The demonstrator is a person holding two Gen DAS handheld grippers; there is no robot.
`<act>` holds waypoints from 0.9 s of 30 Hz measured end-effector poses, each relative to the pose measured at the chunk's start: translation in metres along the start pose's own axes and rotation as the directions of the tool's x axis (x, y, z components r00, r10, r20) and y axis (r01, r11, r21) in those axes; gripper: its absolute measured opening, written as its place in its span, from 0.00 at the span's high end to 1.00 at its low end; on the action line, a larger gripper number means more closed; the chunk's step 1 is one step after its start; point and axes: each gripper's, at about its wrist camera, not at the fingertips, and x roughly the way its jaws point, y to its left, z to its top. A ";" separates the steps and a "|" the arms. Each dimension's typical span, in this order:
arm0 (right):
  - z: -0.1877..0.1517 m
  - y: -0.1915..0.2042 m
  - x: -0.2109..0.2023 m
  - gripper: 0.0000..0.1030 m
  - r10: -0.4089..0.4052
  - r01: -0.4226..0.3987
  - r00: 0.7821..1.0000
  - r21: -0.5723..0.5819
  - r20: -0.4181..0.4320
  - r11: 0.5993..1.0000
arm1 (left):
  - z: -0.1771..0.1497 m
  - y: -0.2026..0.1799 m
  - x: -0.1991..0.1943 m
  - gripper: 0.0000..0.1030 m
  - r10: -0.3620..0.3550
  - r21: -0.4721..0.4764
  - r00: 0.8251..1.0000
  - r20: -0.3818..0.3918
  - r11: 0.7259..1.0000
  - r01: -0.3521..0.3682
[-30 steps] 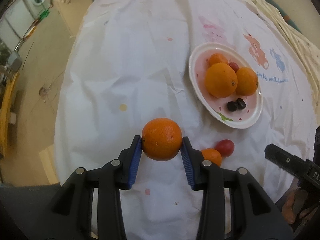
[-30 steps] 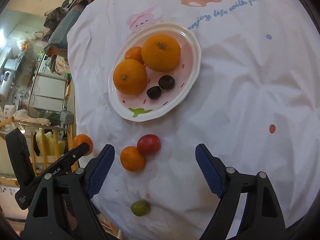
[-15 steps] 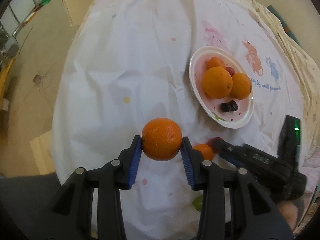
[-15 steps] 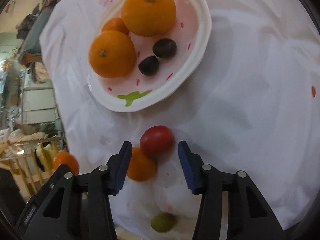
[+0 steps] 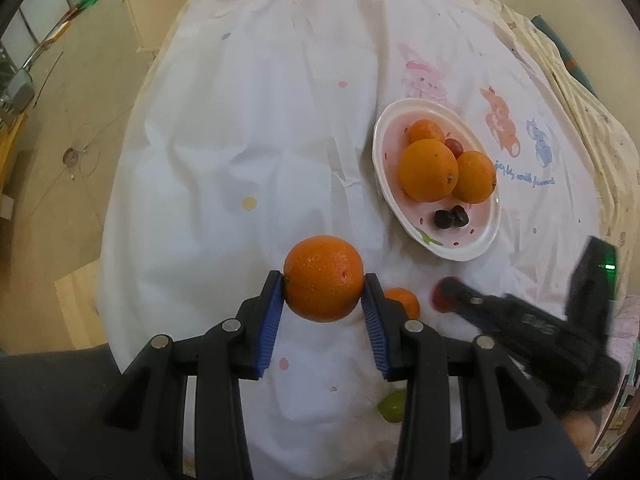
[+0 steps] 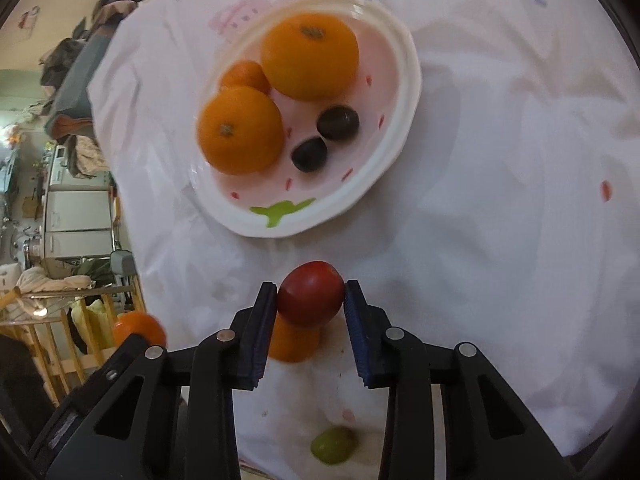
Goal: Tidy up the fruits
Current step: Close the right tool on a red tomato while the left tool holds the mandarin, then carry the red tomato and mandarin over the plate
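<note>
My left gripper [image 5: 324, 286] is shut on a large orange [image 5: 323, 278] and holds it above the white cloth. My right gripper [image 6: 311, 294] is shut on a red tomato [image 6: 311, 293]; it also shows in the left wrist view [image 5: 444, 300]. A small tangerine [image 6: 292, 344] lies on the cloth just under the tomato, also seen in the left wrist view [image 5: 402, 302]. A green grape [image 6: 333, 445] lies nearer the table edge. The oval pink plate [image 6: 372, 184] holds two oranges [image 6: 310, 56], a tangerine [image 6: 245, 76] and two dark fruits [image 6: 338, 122].
The table is covered by a white cloth with cartoon prints [image 5: 500, 124]. Its edge drops to the floor [image 5: 60, 160] on the left. Furniture and clutter [image 6: 68, 216] stand beyond the table edge in the right wrist view.
My right gripper has moved in around the red tomato and closed from wide open onto it. My left gripper still holds the orange, and has risen slightly.
</note>
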 end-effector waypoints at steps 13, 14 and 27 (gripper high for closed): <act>0.031 0.011 -0.065 0.65 -0.027 0.055 0.992 -0.219 0.127 0.974 | -0.003 -0.004 0.004 0.66 0.018 0.014 1.000 -0.005 1.000 -0.018; 0.035 0.011 -0.065 0.65 -0.033 0.064 0.991 -0.233 0.133 0.970 | -0.003 -0.006 0.004 0.66 0.025 0.021 1.000 0.002 0.999 -0.025; 0.061 -0.009 -0.031 0.65 -0.027 0.061 0.990 -0.257 0.136 0.964 | -0.002 -0.014 0.011 0.66 0.047 0.048 0.999 -0.007 0.998 -0.046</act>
